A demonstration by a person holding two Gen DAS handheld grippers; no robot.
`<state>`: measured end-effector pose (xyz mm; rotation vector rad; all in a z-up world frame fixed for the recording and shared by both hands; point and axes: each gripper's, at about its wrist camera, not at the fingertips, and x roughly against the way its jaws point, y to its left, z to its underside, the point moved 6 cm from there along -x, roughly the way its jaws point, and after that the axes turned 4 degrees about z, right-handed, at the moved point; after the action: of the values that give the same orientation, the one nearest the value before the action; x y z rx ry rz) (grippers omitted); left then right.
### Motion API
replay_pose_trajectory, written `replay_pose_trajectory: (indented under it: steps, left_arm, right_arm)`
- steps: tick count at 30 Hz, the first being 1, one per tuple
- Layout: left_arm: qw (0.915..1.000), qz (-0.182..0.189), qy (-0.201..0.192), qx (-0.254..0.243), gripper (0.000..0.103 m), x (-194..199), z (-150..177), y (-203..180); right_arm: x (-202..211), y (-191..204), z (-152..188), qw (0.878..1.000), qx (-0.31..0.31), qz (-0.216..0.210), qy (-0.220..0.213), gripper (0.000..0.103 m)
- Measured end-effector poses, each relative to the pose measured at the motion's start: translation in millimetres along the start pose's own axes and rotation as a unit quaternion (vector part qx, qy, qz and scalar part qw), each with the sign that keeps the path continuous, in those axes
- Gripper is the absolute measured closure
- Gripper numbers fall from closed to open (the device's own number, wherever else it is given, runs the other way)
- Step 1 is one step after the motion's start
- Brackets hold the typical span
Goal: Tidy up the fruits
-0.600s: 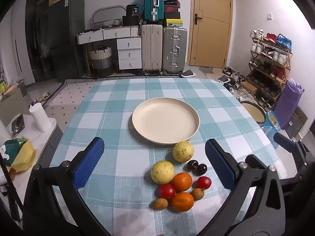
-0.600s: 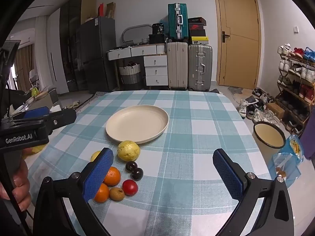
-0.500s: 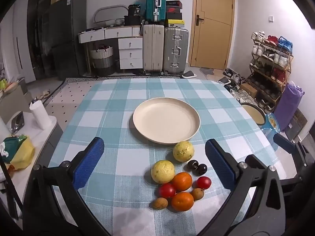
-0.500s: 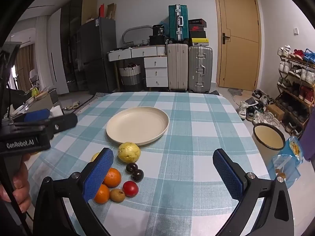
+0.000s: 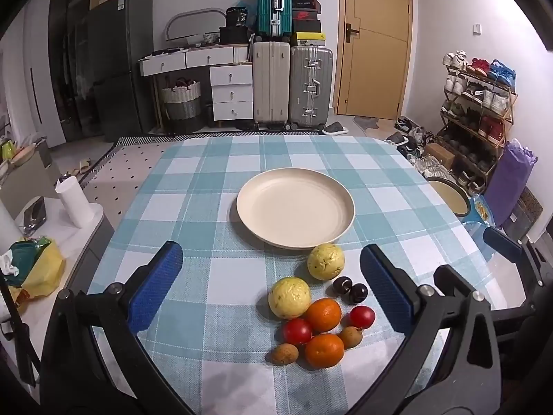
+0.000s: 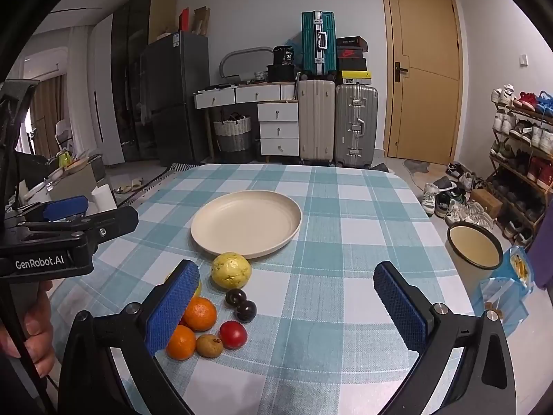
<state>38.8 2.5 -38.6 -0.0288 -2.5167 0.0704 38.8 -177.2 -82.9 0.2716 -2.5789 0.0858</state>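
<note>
An empty cream plate (image 5: 295,207) sits mid-table on the checked cloth; it also shows in the right wrist view (image 6: 246,223). In front of it lie two yellow fruits (image 5: 326,261) (image 5: 289,297), two oranges (image 5: 323,314) (image 5: 324,350), two red fruits (image 5: 297,331), two dark plums (image 5: 349,287) and two small brown fruits (image 5: 284,353). My left gripper (image 5: 271,287) is open and empty above the pile. My right gripper (image 6: 287,306) is open and empty, to the right of the fruit (image 6: 231,270). Its left pad hides part of the pile.
A white side table with a paper roll (image 5: 74,202) and a yellow bag (image 5: 33,271) stands left of the table. A round pot (image 6: 473,246) and a snack bag sit on the floor at the right. Suitcases and drawers line the back wall.
Both grippers have drifted slightly; the fruit and plate have not moved. Both jaws stay open.
</note>
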Motion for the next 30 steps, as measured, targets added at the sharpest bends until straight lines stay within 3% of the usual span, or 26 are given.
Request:
replay_pose_trajectory:
  steps: [30]
  left_arm:
    - [0.9999, -0.012, 0.010, 0.007, 0.000, -9, 10, 5]
  right_arm:
    - [0, 3, 1, 1.000, -0.004, -0.006, -0.011, 0.000]
